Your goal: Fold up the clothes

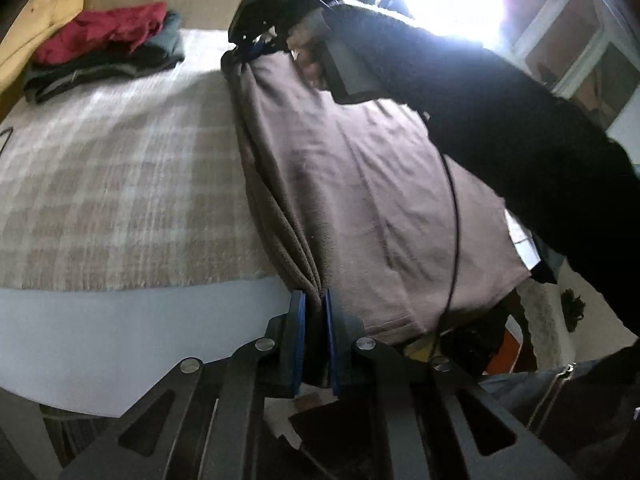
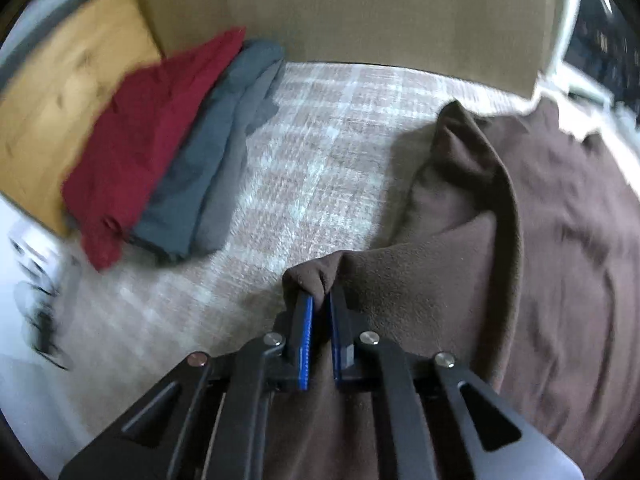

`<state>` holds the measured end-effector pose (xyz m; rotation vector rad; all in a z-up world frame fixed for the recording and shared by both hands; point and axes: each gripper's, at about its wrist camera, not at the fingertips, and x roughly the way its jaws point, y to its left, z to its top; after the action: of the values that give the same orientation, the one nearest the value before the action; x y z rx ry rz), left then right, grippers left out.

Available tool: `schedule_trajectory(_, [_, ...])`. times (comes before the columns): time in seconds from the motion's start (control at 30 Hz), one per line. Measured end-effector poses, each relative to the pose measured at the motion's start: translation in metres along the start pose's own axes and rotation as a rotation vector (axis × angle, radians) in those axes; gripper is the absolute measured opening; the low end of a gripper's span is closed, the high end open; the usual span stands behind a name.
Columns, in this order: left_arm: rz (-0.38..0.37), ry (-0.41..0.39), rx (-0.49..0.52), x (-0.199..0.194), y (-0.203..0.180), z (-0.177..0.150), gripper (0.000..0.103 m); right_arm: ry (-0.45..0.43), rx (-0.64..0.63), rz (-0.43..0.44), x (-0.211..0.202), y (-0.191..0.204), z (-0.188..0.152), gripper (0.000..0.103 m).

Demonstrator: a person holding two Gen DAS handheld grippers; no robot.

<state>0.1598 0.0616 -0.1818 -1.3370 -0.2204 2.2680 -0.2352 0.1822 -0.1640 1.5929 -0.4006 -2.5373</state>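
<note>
Far left on the plaid bed [image 2: 320, 128]: pile [image 2: 160, 148] of red and grey clothes, seemingly folded. Right of it: brown garment [image 1: 360, 184], doubled over, partway through folding, with more folds judged likely. Left gripper [image 1: 316, 312] clamps its near edge; right gripper [image 2: 320, 312] pinches the far corner.

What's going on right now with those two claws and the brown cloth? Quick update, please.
Left gripper shut on brown garment, right gripper too. Garment partly folded on checked blanket. Folded pile sits apart; nothing in the way.
</note>
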Motion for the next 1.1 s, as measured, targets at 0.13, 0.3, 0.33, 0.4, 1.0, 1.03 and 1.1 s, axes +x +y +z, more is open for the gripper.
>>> schedule_trajectory(0.13, [-0.017, -0.013, 0.051, -0.002, -0.031, 0.006, 0.008, -0.067, 0.088, 0.168, -0.039, -0.032, -0.003, 0.007])
schedule_trajectory(0.3, [-0.041, -0.027, 0.116, -0.003, -0.072, 0.013, 0.005, -0.142, 0.112, 0.198, -0.091, -0.071, -0.012, 0.007])
schedule_trajectory(0.33, [-0.046, -0.03, 0.13, -0.003, -0.08, 0.014, 0.003, -0.151, 0.101, 0.17, -0.098, -0.079, -0.014, 0.007])
schedule_trajectory(0.4, [-0.055, -0.036, 0.156, -0.004, -0.097, 0.017, 0.002, -0.154, 0.088, 0.119, -0.108, -0.096, -0.021, 0.007])
schedule_trajectory(1.0, [-0.066, 0.081, 0.097, 0.013, -0.128, -0.007, 0.031, -0.152, 0.109, -0.048, -0.159, -0.183, -0.089, 0.039])
schedule_trajectory(1.03, [-0.037, 0.063, 0.085, 0.004, -0.121, -0.01, 0.033, -0.169, 0.085, -0.023, -0.169, -0.179, -0.096, 0.043])
schedule_trajectory(1.1, [0.016, 0.038, 0.054, -0.008, -0.107, -0.016, 0.036, -0.16, 0.038, 0.014, -0.173, -0.173, -0.103, 0.044])
